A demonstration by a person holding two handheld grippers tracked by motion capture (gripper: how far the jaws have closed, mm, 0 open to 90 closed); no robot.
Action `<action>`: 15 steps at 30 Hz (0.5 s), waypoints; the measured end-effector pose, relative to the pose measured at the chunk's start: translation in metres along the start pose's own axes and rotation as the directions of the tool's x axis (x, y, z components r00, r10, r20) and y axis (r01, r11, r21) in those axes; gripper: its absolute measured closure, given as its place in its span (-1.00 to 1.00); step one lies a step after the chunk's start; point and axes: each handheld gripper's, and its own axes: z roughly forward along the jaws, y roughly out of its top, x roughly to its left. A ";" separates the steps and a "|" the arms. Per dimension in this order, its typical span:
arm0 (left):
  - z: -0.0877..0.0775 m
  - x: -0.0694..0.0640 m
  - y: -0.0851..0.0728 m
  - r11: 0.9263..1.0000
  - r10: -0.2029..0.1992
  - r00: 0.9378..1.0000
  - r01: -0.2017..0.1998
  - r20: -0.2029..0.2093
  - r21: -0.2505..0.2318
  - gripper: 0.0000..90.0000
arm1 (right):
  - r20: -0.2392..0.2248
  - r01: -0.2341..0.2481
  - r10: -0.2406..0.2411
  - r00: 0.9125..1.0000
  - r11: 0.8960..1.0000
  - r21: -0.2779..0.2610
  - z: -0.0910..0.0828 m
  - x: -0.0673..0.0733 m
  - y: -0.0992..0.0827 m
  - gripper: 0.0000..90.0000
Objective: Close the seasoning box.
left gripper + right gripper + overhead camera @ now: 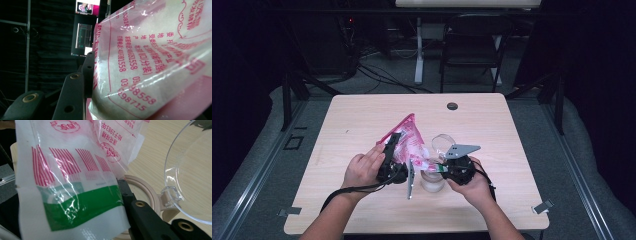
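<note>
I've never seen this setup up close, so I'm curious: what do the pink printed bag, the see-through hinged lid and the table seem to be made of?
The bag looks like thin glossy plastic film: it crinkles, glints, and white grains show through. The lid seems hard clear plastic, with the tabletop visible through it and bright edge reflections. The table looks like pale wood-grain laminate, matte; it could be real wood.

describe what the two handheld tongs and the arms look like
Both are black handheld tongs: the left tongs trail a black cable, and the right tongs carry a grey three-cornered plate on top. Their flat black jaws have brass-ringed holes. The forearms are bare, no sleeves.
</note>
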 end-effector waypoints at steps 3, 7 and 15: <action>0.000 0.000 0.001 1.000 0.002 1.000 -0.002 0.001 0.001 0.38 | 0.002 0.000 0.000 1.000 1.000 0.000 0.000 0.000 0.000 1.00; 0.000 0.001 0.001 1.000 0.005 1.000 -0.005 -0.002 -0.002 0.38 | 0.003 -0.002 0.002 1.000 1.000 -0.002 -0.001 0.000 0.000 1.00; 0.000 0.001 0.003 1.000 0.013 1.000 -0.013 -0.004 -0.006 0.38 | 0.008 -0.001 0.001 1.000 1.000 -0.003 -0.002 -0.001 -0.001 1.00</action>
